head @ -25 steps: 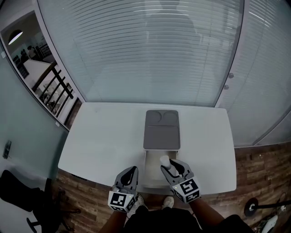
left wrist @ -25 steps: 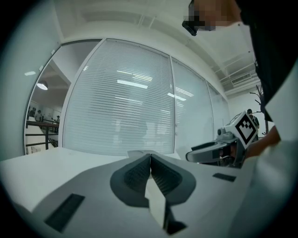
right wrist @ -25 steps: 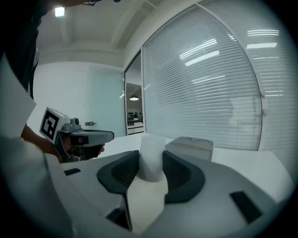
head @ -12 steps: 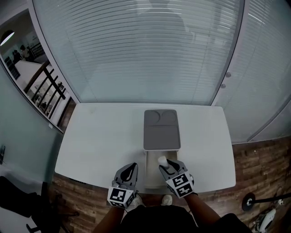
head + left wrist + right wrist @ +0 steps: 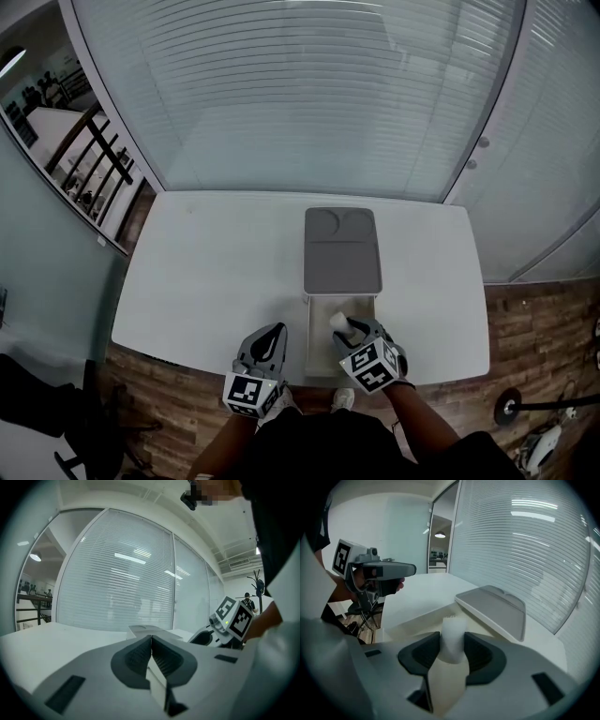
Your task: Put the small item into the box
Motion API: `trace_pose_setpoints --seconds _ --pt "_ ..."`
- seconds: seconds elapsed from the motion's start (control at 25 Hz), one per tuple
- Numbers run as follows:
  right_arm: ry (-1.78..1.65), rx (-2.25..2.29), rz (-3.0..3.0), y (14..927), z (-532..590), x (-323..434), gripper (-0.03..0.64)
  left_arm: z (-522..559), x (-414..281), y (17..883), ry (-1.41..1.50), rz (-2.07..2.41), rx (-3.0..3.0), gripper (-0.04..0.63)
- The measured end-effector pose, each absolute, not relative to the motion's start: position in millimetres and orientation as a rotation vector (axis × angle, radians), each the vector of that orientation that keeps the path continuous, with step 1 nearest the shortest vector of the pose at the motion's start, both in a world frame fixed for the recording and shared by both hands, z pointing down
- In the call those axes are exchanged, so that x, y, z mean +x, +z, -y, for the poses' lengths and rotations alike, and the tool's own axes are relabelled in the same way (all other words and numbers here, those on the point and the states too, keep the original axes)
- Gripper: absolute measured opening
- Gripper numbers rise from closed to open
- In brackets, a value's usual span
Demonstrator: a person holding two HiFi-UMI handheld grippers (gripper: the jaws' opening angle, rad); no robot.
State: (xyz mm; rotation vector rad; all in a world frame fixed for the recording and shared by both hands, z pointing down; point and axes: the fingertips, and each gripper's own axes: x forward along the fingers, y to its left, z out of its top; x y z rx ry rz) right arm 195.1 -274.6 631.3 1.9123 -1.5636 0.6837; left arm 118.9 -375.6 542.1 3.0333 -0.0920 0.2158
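The right gripper (image 5: 352, 335), fingers clamped on the small white item (image 5: 453, 632), has sunk toward the open box (image 5: 310, 333), so release looks close, while the left gripper (image 5: 272, 336) has its fingers closed and empty.

**Matt plastics on a smooth counter**

The smooth white counter (image 5: 216, 272) has a satin, faintly reflective top. The flat grey lid (image 5: 341, 253) looks like matt moulded plastic. The open white box (image 5: 417, 618) has dull, cream-toned walls. The small white item (image 5: 452, 632) looks frosted and slightly translucent, like plastic. The left gripper (image 5: 151, 641) and right gripper (image 5: 452, 645) are matt grey plastic with darker ribbed pads (image 5: 479, 656). The brown plank floor (image 5: 525, 319) looks like grained wood. The glass wall (image 5: 300, 94) is glossy over slatted blinds.
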Motion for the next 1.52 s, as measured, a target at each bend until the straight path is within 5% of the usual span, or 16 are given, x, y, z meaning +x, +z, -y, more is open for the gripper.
trace_pose_setpoints --seconds 0.92,1.52 --pt "0.796 1.638 1.487 668.0 293.1 184.7 0.198 399.8 110.5 545.5 0.220 0.129 3.022 0.012" --pt "0.602 2.175 1.700 549.9 302.8 192.9 0.168 378.4 122.2 534.9 0.186 0.049 3.035 0.012"
